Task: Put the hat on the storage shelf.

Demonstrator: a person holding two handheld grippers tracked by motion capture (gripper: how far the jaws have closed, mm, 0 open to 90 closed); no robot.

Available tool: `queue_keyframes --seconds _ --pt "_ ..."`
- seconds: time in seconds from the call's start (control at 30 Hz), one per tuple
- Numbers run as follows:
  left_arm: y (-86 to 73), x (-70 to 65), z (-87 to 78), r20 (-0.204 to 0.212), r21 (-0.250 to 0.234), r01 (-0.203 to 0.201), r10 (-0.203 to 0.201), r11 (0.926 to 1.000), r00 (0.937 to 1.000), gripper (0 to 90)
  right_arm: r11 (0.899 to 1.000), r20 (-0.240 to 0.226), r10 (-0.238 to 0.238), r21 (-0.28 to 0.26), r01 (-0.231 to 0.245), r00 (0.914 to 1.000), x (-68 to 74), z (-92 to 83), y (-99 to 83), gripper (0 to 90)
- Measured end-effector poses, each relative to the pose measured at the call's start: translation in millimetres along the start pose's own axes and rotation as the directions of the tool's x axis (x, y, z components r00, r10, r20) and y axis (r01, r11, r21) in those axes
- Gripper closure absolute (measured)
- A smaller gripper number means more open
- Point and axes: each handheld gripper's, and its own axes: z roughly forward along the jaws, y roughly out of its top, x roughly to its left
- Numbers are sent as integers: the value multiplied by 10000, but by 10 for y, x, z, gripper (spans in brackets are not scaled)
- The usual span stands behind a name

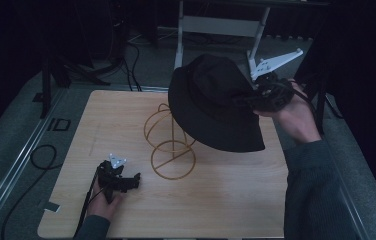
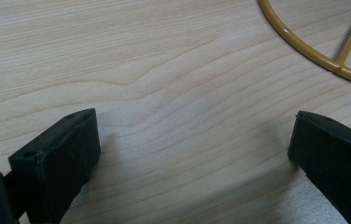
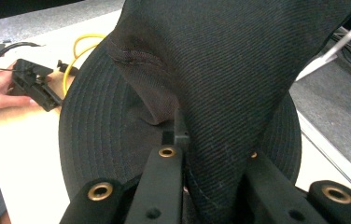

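Above the pale wooden desk (image 1: pixel 226 200), my right gripper (image 1: pixel 268 95) holds a black fabric bucket hat (image 1: pixel 211 100) over a yellow wire hat stand (image 1: pixel 171 145).

My right fingers (image 3: pixel 164 186) are clamped on a pinched fold of the hat's crown, brim hanging low beside the stand's upper loop. My left gripper (image 1: pixel 118 180) rests on the desk near the stand's ring base, fingers (image 2: pixel 61 158) spread wide and empty. With nothing steadying the light stand, I judge a dragging brim could tip it, or the hat could land crooked.
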Motion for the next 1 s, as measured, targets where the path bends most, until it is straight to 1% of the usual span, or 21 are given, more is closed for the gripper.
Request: queue_keyframes --seconds 0.23,0.27,0.4,0.73,1.0 --pt "0 0 0 2 0 9 -9 10000 10000 26 10000 -169 -85 -2 85 9998 44 79 35 871" --pt "0 0 0 -1 -2 4 -4 10000 10000 26 9999 -275 -138 -54 137 9995 59 108 52 871" --pt "0 -2 1 -4 -20 25 -25 10000 10000 26 9998 -438 -187 -128 181 9989 84 152 87 870" --pt "0 0 0 6 1 10 -10 10000 10000 26 9989 -826 -470 18 473 9955 212 348 209 870" --pt "1 2 -1 3 4 -10 10 10000 10000 26 9982 -1069 -599 7 603 9925 268 436 267 870"
